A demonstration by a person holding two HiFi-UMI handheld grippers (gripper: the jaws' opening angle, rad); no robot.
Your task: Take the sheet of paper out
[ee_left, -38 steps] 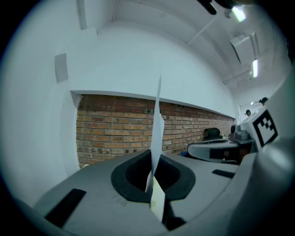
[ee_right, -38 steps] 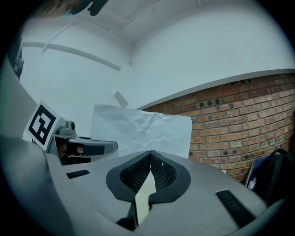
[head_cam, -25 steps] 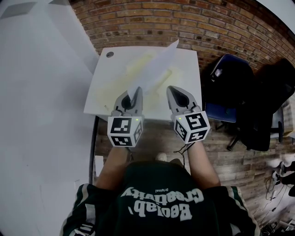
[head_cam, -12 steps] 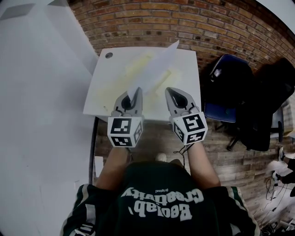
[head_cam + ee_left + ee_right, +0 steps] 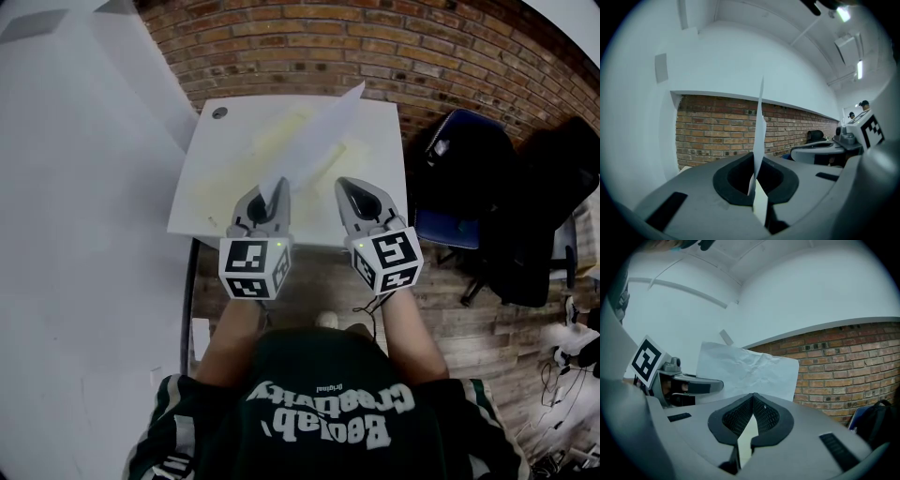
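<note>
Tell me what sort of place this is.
Probably an office or lab workroom: a white table stands against a brick wall, with a dark office chair beside it on a wood-plank floor.

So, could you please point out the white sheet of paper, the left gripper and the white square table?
White sheet of paper (image 5: 319,131): head view, middle of the sheet.
Left gripper (image 5: 270,192): head view, jaw tips clamped on the paper.
White square table (image 5: 220,169): head view, bare left side.
</note>
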